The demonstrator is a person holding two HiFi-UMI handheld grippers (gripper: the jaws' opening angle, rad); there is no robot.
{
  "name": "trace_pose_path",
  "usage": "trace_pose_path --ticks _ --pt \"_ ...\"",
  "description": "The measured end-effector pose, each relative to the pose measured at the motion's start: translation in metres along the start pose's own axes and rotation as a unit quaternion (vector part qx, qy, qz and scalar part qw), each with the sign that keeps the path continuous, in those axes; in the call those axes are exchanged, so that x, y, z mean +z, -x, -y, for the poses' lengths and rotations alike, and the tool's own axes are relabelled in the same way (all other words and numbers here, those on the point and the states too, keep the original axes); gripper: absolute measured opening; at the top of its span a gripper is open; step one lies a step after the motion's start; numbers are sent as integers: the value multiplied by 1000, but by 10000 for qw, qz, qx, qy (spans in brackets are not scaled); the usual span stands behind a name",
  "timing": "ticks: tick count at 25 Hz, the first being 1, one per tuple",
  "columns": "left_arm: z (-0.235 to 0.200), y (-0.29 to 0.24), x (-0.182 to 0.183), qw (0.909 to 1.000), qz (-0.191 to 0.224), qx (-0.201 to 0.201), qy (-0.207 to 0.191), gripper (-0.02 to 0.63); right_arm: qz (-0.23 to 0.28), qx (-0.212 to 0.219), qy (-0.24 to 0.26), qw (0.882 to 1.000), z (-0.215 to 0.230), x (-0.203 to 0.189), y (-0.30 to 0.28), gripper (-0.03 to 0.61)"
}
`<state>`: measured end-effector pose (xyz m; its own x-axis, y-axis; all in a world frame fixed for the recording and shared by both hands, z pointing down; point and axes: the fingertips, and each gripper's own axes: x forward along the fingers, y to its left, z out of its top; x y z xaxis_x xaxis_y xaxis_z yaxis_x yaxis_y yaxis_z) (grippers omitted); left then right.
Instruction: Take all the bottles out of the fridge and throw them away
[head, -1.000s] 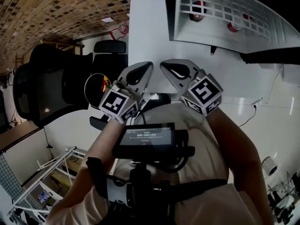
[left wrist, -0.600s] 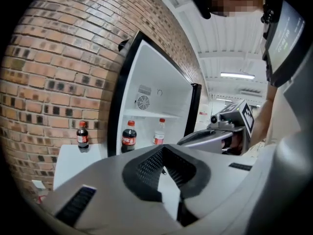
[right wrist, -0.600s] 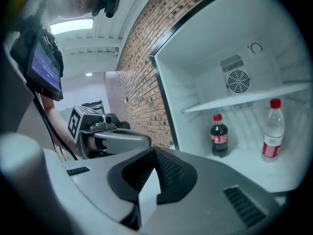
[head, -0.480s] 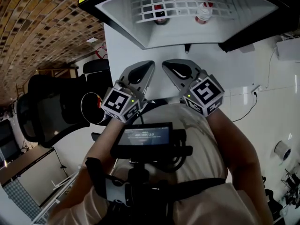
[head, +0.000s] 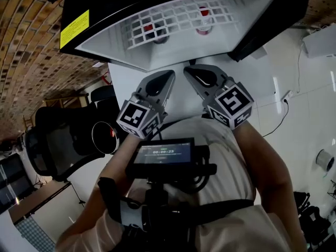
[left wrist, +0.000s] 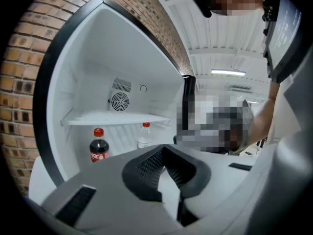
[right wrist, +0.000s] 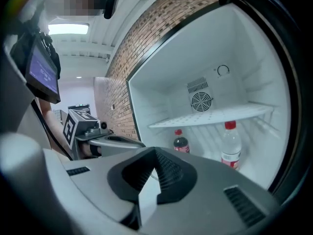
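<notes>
The open fridge fills the top of the head view. Under its white wire shelf stand two red-capped bottles. One is a dark cola bottle, the other a clear bottle. My left gripper and right gripper hover side by side just in front of the fridge opening, short of the bottles. Both are shut and hold nothing. The left gripper also shows in the right gripper view.
A black office chair and a round bin stand at the left by the brick wall. The fridge's black frame carries a yellow label. A screen is mounted on the person's chest. White floor with a cable lies at the right.
The fridge has grown larger and slid toward the middle of the head view as both grippers and the person drew closer to it. Both jaws look the same as before.
</notes>
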<state>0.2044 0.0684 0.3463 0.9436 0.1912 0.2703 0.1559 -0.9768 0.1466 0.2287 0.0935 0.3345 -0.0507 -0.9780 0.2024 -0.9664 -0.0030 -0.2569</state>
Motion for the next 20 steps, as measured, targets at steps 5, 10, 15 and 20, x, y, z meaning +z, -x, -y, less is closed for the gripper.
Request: trace_pose_path --ticks 5,10,15,20 --pt "5 -19 -2 9999 -47 -6 126 3 23 -132 -65 9999 18 0 15 5" --pt "10 -20 -4 9999 -95 -40 -28 0 0 -117 -78 9999 21 -3 19 5" --pt "8 -18 2 9998 124 163 13 2 6 -107 -90 9999 19 -4 22 5" --pt "10 -19 -1 9999 72 137 20 3 35 -156 -113 9998 19 -5 26 5"
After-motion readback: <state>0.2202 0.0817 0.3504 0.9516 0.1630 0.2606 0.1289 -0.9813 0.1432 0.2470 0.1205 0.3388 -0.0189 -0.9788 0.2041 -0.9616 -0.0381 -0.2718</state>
